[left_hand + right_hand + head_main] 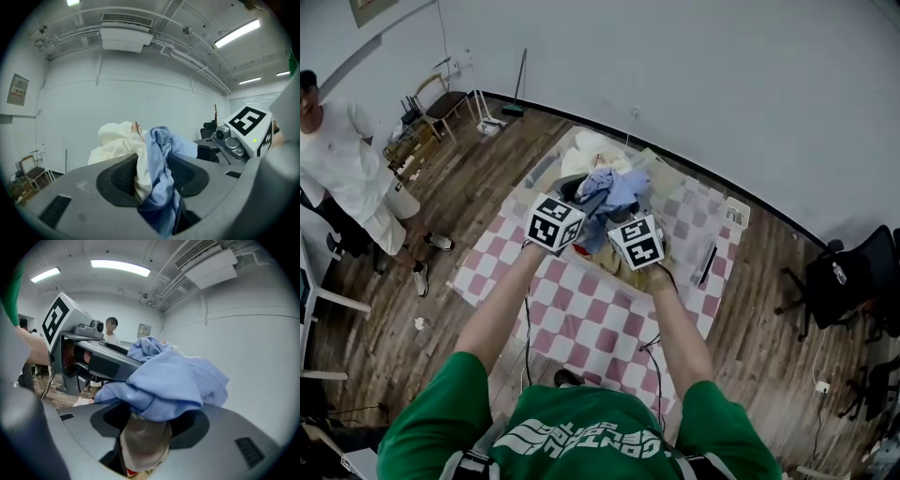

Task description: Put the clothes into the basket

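A bundle of clothes hangs between my two grippers over the far part of the checkered table (581, 319). My left gripper (152, 176) is shut on a light blue garment (161, 150) and a cream garment (119, 138). My right gripper (149, 427) is shut on the same blue garment (173, 378), with a tan cloth (143, 441) in its jaws beneath. In the head view the marker cubes of the left gripper (555, 223) and right gripper (636, 241) sit side by side below the blue cloth (611, 192). A dark basket rim (570, 190) peeks out under the pile.
A cream cloth (592, 150) lies at the table's far edge. A person in white (347, 169) stands at the left. A black office chair (839, 281) is at the right, a chair (441, 103) and a broom (517, 89) by the far wall. A dark flat item (707, 264) lies on the table's right.
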Demonstrator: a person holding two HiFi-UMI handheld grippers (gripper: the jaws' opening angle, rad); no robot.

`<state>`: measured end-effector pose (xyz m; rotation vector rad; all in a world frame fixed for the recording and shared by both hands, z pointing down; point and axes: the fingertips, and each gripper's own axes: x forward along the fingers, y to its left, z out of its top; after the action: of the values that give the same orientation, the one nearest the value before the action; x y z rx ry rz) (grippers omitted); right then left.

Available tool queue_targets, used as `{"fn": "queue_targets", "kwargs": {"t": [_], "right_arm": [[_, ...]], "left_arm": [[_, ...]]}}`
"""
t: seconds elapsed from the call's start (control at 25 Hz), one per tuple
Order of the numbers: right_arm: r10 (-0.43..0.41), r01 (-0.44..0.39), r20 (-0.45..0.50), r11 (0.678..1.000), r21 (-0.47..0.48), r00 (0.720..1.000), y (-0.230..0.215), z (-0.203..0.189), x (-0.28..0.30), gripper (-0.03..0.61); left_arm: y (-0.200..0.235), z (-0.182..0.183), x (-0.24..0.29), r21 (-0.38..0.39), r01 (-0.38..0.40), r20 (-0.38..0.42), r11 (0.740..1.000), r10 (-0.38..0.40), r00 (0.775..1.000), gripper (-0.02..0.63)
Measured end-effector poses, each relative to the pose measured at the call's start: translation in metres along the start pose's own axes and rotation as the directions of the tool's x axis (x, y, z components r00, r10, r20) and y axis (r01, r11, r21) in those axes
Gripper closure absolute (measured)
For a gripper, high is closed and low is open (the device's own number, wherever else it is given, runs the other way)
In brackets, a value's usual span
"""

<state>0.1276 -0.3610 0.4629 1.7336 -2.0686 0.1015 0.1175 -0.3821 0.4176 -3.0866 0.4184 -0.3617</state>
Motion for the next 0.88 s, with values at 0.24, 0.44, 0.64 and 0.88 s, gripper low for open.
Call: {"fn": "queue_targets", "kwargs": {"t": [0.24,0.44,0.64,0.88], "right_arm": [[0.023,-0.018,-0.091,0.998,0.056,0.996,-0.011,-0.047,0.027,0.333],[0.038,-0.018,-0.183,0.994,0.108,0.982,-0.027,-0.093,0.047,0.333],[0.064,-0.023,-0.274,0.988,0.152,0.960,-0.032,-0.139,0.069,0.333],[0.131,-0.052,-0.392,0.977,0.206,0.911,-0.030,-0.193,0.091,0.333]], "left_arm": [[0.006,-0.047,0.041,-0.038,0.057,-0.096,0.998,-0.061,0.993,0.423],[0.007,-0.087,0.082,-0.084,0.125,-0.196,0.989,-0.139,0.971,0.423],[0.008,-0.131,0.113,-0.110,0.175,-0.301,0.978,-0.200,0.932,0.425],[0.007,-0.186,0.141,-0.144,0.211,-0.419,0.967,-0.253,0.872,0.425]]}}
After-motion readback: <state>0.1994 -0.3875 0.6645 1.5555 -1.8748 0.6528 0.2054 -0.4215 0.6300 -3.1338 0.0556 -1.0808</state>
